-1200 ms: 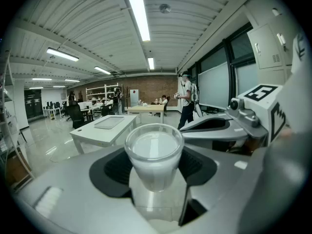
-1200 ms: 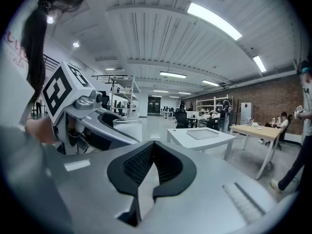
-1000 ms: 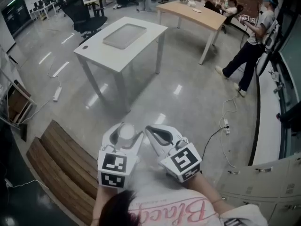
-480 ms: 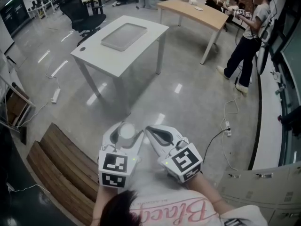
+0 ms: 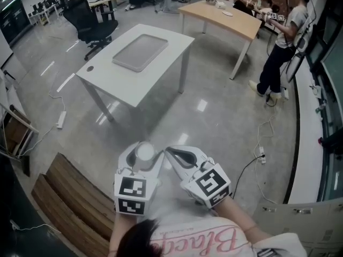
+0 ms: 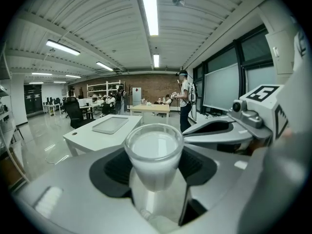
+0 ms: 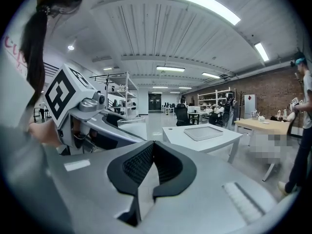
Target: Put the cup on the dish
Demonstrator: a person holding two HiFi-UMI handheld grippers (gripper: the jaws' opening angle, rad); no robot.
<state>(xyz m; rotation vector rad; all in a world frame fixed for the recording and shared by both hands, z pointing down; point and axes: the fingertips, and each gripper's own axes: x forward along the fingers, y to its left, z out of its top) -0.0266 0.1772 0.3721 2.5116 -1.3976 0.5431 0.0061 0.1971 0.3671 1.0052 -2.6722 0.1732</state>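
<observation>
left tool: half-spread, pinching cup | right tool: pressed together, empty

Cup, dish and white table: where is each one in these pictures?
cup [image 6: 155, 174]: left gripper view, on its frosted side wall.
dish [image 5: 140, 51]: head view, on its flat middle.
white table [image 5: 120, 84]: head view, on the bare top nearer than the dish.

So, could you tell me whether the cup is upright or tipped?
Upright. The cup sits rim-up, gripped between the left gripper's jaws; the head view shows its round rim from above.
</observation>
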